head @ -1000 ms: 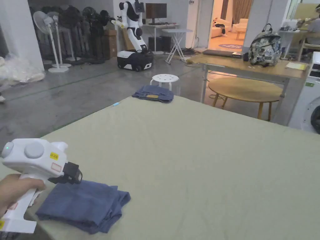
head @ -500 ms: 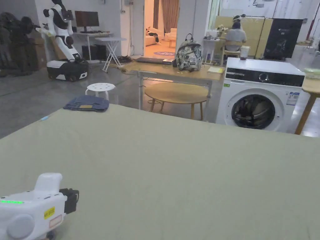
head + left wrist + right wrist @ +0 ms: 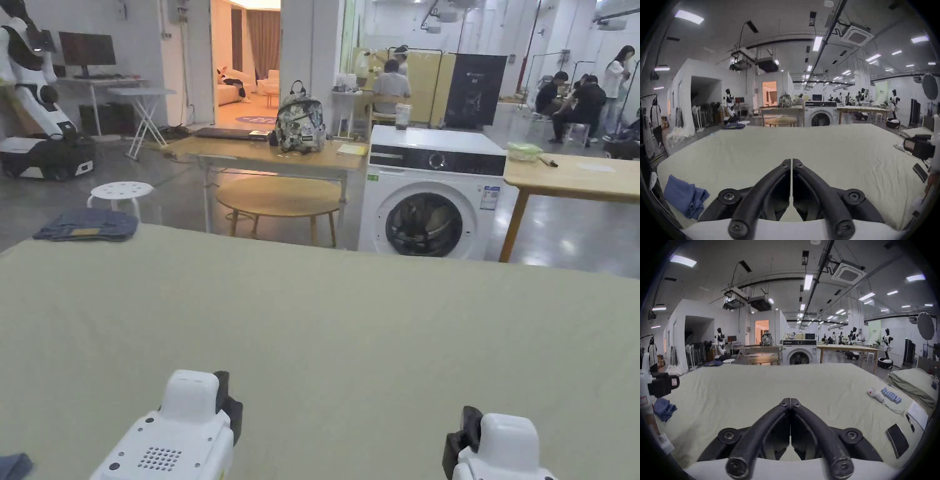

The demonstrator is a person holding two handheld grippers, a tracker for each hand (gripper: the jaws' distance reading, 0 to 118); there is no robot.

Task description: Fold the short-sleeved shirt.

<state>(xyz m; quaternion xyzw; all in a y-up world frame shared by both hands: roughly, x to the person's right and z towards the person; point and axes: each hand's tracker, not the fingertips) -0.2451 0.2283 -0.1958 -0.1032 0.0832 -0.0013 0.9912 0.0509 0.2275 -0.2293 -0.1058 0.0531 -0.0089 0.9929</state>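
A blue short-sleeved shirt (image 3: 685,199) lies folded in a small bundle at the near left corner of the green-covered table (image 3: 802,146). The left gripper view shows my left gripper (image 3: 791,162) shut with nothing between its jaws, held over bare cloth to the right of the shirt. My right gripper (image 3: 790,401) is also shut and empty, farther right above the table. From the right gripper view the shirt (image 3: 664,408) sits far left, beyond the left gripper (image 3: 662,384). In the head view a corner of the shirt (image 3: 12,465) peeks in at the bottom left.
Folded jeans (image 3: 87,225) rest on the table's far left corner. A dark phone (image 3: 897,440), a white remote (image 3: 875,395), a row of blue pieces (image 3: 890,397) and a paper sheet (image 3: 916,413) lie along the right edge. A washing machine (image 3: 431,194) and wooden tables stand beyond.
The head camera has swung right. My left gripper has left the blue shirt and now sits right of it. The right gripper has come into the head view.
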